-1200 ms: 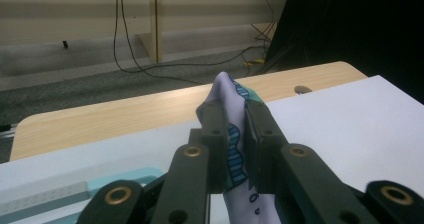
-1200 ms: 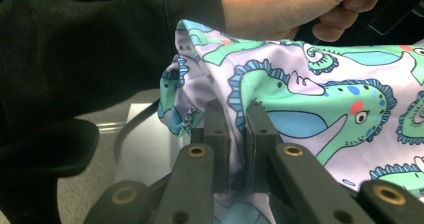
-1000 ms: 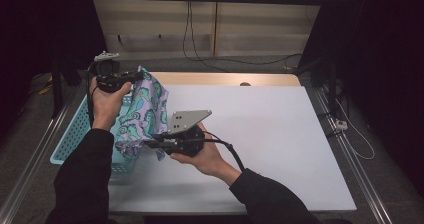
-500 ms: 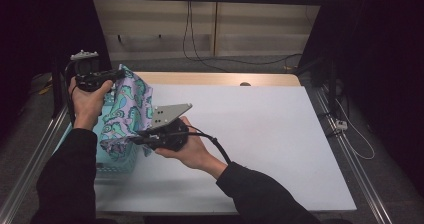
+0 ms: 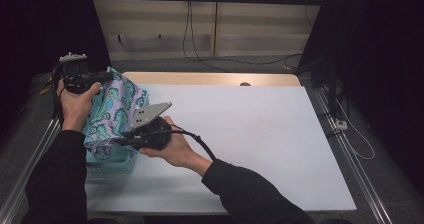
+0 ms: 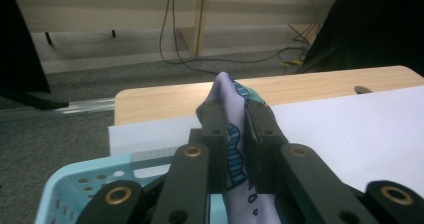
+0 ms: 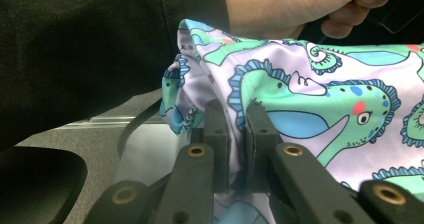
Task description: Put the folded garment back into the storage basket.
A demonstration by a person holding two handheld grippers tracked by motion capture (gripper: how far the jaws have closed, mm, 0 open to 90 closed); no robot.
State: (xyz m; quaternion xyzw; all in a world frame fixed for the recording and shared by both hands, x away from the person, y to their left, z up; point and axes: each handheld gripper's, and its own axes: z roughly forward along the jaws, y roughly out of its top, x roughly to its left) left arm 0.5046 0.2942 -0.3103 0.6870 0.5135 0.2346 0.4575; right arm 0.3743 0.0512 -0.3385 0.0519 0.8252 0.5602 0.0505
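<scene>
White bench lies bare; your left tool and right tool both clamp the seahorse-print cloth, lifted above the basket. Spreading it remains.

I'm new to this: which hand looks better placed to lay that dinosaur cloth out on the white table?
Probably the right gripper: it pinches the cloth nearest the white table. The left gripper holds it above the basket.

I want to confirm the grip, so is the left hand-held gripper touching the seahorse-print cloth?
Touching. In the left gripper view the left hand-held gripper has both jaws pressed against a fold of the seahorse-print cloth pinched between them.
</scene>
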